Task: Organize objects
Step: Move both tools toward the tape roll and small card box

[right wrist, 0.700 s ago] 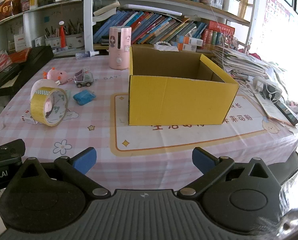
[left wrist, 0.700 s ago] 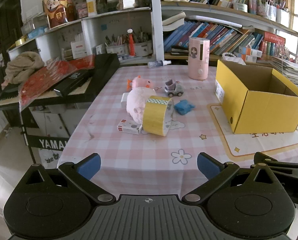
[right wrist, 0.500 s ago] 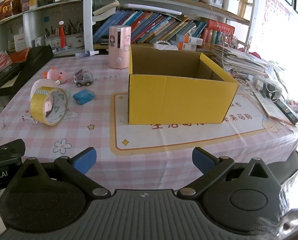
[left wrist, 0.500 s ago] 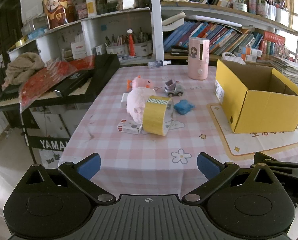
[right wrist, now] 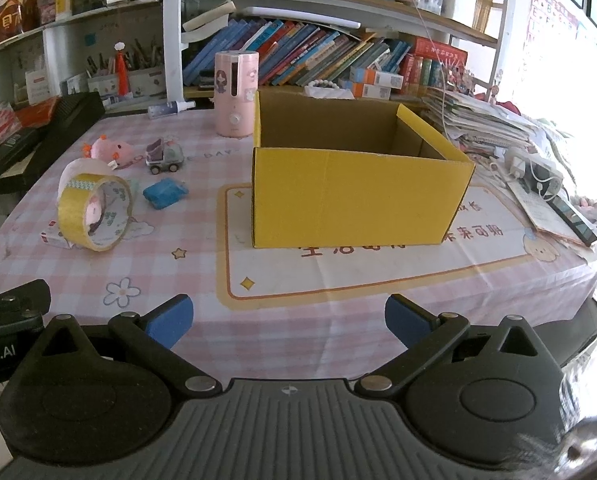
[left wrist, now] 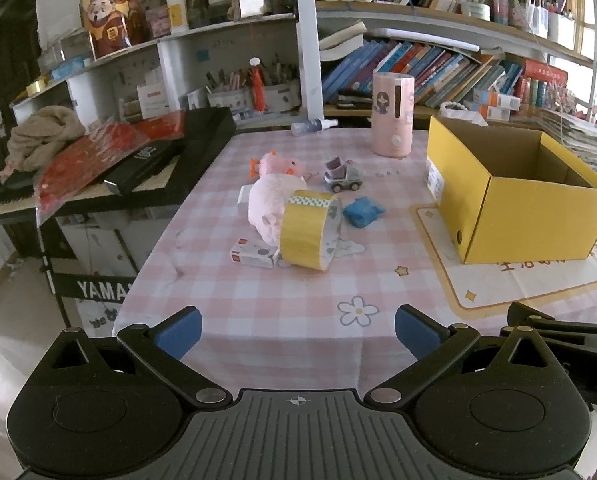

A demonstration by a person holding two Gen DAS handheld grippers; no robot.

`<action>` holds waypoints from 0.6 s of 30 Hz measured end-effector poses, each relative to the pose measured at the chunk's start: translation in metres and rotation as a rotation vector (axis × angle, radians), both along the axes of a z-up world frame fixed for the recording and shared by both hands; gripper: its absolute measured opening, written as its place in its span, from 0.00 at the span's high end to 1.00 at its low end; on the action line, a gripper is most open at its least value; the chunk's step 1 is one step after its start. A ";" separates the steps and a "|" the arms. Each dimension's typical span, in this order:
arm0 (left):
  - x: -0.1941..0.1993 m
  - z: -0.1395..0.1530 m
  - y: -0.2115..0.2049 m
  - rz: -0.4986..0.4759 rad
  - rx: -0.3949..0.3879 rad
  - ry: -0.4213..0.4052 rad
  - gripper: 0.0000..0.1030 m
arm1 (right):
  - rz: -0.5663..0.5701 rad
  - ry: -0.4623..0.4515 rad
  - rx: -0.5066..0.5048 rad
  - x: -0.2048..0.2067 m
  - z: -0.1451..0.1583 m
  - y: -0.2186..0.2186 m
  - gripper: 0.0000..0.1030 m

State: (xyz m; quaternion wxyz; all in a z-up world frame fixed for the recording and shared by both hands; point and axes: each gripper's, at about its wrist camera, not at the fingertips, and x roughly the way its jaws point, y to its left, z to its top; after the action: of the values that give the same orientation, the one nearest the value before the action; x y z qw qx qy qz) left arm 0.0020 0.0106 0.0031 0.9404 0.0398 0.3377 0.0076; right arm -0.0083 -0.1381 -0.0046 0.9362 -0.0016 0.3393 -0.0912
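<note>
An open yellow cardboard box (left wrist: 518, 208) (right wrist: 358, 196) stands on the pink checked table. Left of it lie a yellow tape roll (left wrist: 310, 230) (right wrist: 94, 212) leaning on a pink plush (left wrist: 264, 204), a small white-and-red box (left wrist: 254, 255), a blue object (left wrist: 362, 211) (right wrist: 164, 193), a grey toy car (left wrist: 342, 174) (right wrist: 164, 156) and a smaller pink plush (left wrist: 276, 164) (right wrist: 108, 147). My left gripper (left wrist: 298, 334) is open and empty at the table's near edge. My right gripper (right wrist: 288, 320) is open and empty in front of the box.
A pink cylinder appliance (left wrist: 392, 116) (right wrist: 236, 94) and a spray bottle (left wrist: 312, 126) stand at the table's back. A black keyboard (left wrist: 138, 172) with red bags lies left. Bookshelves (right wrist: 338, 56) rise behind. Papers and cables (right wrist: 538, 176) lie at the right.
</note>
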 end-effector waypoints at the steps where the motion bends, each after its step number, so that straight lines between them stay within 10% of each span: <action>1: 0.000 0.000 0.000 -0.001 -0.001 0.001 0.00 | -0.001 0.001 0.002 -0.001 0.000 -0.002 0.00; 18: 0.002 0.002 -0.001 -0.039 0.010 -0.021 0.00 | -0.005 -0.006 0.009 0.000 0.003 -0.003 0.00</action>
State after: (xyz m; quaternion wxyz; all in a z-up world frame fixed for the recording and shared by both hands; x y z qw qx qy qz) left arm 0.0040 0.0101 0.0053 0.9436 0.0512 0.3270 -0.0086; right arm -0.0082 -0.1411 -0.0019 0.9370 0.0035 0.3370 -0.0920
